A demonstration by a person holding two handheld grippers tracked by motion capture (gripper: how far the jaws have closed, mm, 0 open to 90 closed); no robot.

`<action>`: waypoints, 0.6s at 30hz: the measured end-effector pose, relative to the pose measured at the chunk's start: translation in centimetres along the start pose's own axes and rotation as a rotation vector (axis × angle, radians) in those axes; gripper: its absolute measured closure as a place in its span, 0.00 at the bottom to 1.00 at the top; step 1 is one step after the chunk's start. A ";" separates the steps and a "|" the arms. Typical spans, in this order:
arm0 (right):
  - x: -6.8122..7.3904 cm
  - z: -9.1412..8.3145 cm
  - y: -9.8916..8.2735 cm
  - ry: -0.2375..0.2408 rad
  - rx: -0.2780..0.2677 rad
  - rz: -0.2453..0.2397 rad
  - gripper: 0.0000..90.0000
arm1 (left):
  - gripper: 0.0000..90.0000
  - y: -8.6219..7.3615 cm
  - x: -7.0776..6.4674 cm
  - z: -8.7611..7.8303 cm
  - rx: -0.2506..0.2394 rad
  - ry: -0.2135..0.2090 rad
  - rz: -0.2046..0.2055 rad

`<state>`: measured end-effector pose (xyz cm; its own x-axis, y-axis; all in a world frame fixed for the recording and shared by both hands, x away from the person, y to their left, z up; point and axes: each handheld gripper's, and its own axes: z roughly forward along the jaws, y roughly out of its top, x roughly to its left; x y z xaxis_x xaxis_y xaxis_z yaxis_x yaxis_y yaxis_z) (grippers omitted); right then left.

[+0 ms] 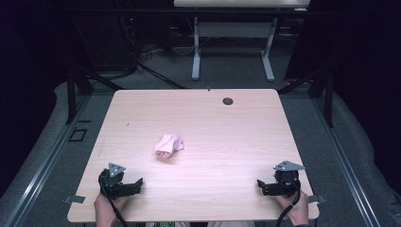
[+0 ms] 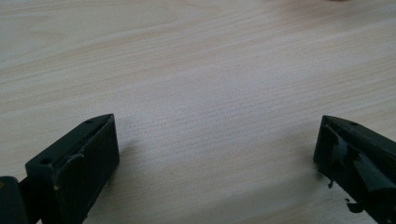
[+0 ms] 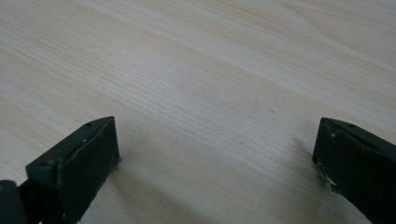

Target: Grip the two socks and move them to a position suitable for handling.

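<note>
A crumpled pink cloth [image 1: 168, 145] lies near the middle of the light wooden table [image 1: 198, 113]. My left gripper [image 1: 138, 182] rests near the front left corner, its jaws pointing right, well short of the cloth. In the left gripper view the gripper [image 2: 217, 140] stands open over bare wood. My right gripper [image 1: 259, 183] sits near the front right corner, jaws pointing left toward the table's middle. The right gripper view has its gripper [image 3: 217, 140] open too, with nothing between the fingers. A hand holds each gripper from the front edge.
A small dark round hole [image 1: 228, 100] sits in the tabletop near the far edge. Beyond the table stand the legs of another desk [image 1: 196, 56] and cables on a grey floor. Black frame struts [image 1: 78, 85] flank the table.
</note>
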<state>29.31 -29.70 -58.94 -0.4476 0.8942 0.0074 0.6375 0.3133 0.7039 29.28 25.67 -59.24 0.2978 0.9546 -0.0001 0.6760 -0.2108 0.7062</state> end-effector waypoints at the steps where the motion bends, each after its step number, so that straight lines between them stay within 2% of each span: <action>1: 0.0 0.0 0.0 -0.004 0.002 -0.001 0.00 | 0.00 0.0 0.0 0.0 0.000 0.000 0.000; 14: -0.1 0.1 0.0 -0.019 -0.009 0.014 0.00 | 0.00 0.2 0.0 0.2 -0.006 -0.001 0.000; 18: 0.0 0.1 0.0 -0.022 -0.015 0.014 0.00 | 0.00 0.4 0.1 0.2 0.010 -0.003 0.003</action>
<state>29.35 -29.72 -59.03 -0.4247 0.9053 0.0017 0.6342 0.2962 0.7142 29.70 25.61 -59.15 0.3018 0.9534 0.0001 0.6818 -0.2159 0.6989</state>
